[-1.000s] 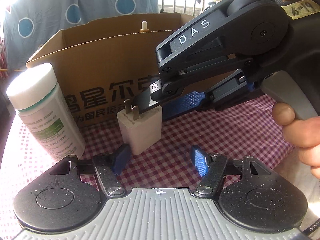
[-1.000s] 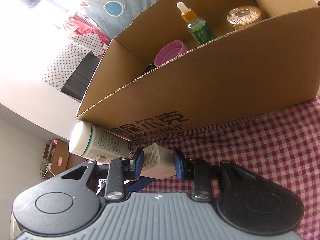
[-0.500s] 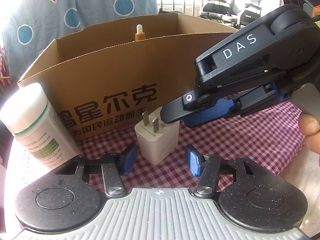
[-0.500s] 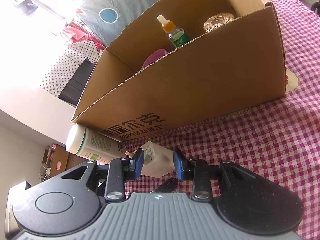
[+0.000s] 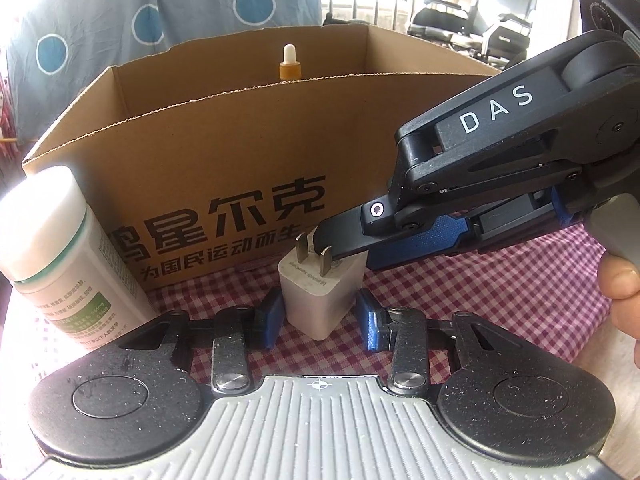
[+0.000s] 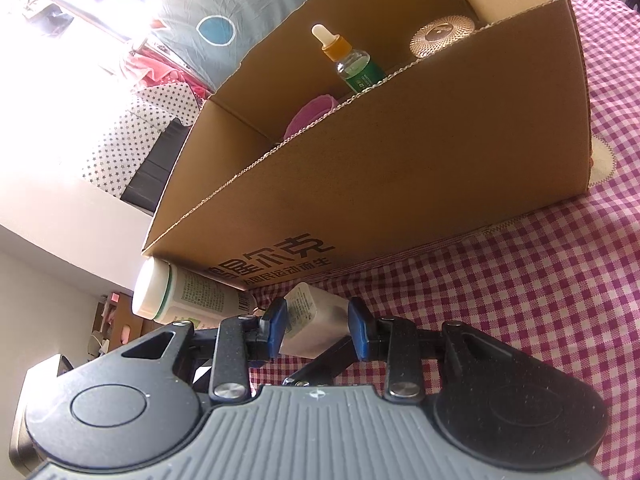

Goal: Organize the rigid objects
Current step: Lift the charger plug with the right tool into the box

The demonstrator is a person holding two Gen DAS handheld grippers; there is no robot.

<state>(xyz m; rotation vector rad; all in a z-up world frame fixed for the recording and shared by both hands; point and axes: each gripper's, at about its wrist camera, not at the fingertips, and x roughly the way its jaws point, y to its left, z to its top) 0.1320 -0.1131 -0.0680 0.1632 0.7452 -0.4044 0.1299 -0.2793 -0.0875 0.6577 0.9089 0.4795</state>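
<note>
The left tool has its blue pads on either side of the white plug adapter, and its jaws are closing; the left pad looks to touch the adapter's side, while a thin gap shows at the right pad, so the grip is not yet firm. The adapter stands upright on the red-and-white checked cloth of the bench, its two metal prongs pointing up. The right tool reaches in from the right of the left wrist view, one dark finger lying over the adapter's top by the prongs; in its own camera view the right tool is narrow, with the adapter between its blue pads and seemingly clamped. A person's thumb rests on that tool's grey trigger at the frame's right edge.

Just left of the adapter stands a white pill bottle with a green band and label (its cap is blown out by glare). Directly behind both is an open cardboard box printed with dark Chinese characters. Inside it are a dropper bottle with an orange collar and green label, a copper-coloured ribbed lid, and a pink round object partly hidden by the box wall. A blue fabric with circles hangs behind the box.
</note>
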